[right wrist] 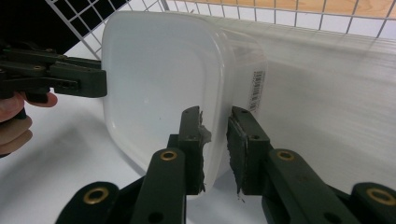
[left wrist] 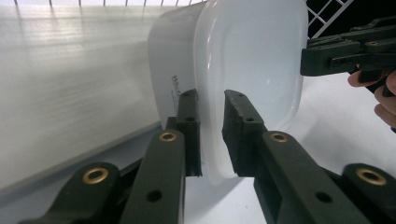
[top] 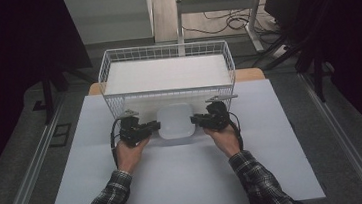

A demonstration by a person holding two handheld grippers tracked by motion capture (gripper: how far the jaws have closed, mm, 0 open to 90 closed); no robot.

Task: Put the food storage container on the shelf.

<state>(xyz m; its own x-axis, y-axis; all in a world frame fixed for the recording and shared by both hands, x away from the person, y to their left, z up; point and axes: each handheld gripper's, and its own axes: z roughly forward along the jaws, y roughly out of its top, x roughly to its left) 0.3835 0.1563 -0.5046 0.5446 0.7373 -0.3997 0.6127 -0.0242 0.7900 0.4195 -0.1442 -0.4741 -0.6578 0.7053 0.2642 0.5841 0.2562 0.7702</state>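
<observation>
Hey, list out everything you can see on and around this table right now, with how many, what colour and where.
Plastic container: one, translucent white, on the sheet just in front of the basket, between the two grippers.
Wire basket: one, white, at the far middle of the table, with a white liner inside.
Table sheet: one, white, covering the table.
Cables: several, dark, on the floor beyond the table.
Left gripper: one, black, jaws around the container's left rim.
Right gripper: one, black, jaws around the container's right rim.
Hands: two, holding the grippers, in plaid sleeves.
</observation>
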